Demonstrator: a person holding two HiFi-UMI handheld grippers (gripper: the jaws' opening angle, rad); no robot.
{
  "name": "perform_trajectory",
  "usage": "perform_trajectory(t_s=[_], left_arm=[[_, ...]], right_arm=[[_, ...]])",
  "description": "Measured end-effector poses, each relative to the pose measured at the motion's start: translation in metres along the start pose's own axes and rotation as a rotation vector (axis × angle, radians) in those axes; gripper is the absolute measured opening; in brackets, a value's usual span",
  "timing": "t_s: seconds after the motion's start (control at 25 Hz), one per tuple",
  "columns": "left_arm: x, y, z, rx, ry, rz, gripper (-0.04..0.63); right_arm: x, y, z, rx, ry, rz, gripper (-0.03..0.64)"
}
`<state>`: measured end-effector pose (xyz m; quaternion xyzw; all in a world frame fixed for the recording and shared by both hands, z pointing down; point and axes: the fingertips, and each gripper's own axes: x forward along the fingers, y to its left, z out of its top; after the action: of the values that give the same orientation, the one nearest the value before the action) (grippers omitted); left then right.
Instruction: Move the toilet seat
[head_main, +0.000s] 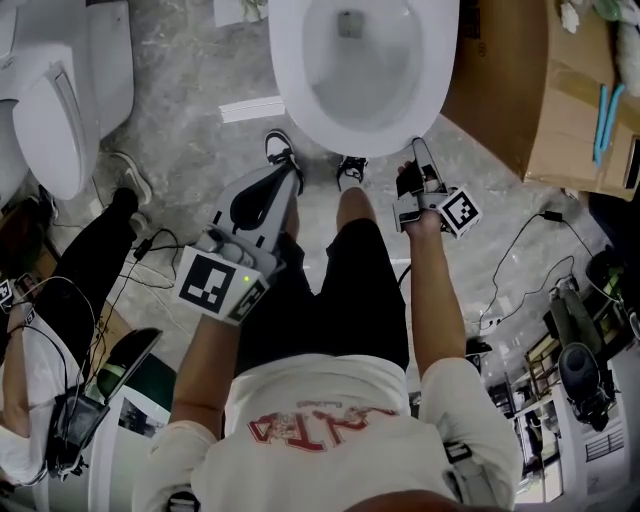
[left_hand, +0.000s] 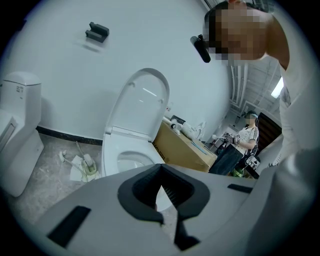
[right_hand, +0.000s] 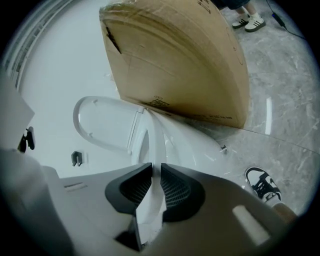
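The white toilet (head_main: 300, 110) stands ahead of my feet, its lid (left_hand: 142, 105) raised against the wall. My right gripper (head_main: 417, 150) is at the bowl's front right rim. In the right gripper view it (right_hand: 156, 167) is shut on the thin white edge of the toilet seat (right_hand: 150, 137), which runs from the pads back toward the hinge and the upright lid (right_hand: 102, 122). My left gripper (head_main: 292, 176) hovers just in front of the bowl's left front, apart from it. Its fingertips meet with nothing between them (left_hand: 160, 167).
A large cardboard box (head_main: 530, 90) stands close on the toilet's right. A second toilet (head_main: 60, 110) is at the far left, with another person (head_main: 40, 330) crouched beside it. Cables (head_main: 520, 260) and equipment (head_main: 580, 370) lie on the floor at right. My shoes (head_main: 285, 150) touch the bowl's base.
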<state>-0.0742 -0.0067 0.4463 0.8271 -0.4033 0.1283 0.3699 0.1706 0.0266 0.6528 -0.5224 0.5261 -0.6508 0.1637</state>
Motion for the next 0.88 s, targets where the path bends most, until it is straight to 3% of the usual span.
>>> perform_trajectory(t_s=[0.88], left_arm=[[-0.003,-0.007,-0.004,-0.014,-0.01,-0.009,0.009]], right_arm=[[-0.026,0.058,0.017,0.122,-0.074,0.247,0.046]])
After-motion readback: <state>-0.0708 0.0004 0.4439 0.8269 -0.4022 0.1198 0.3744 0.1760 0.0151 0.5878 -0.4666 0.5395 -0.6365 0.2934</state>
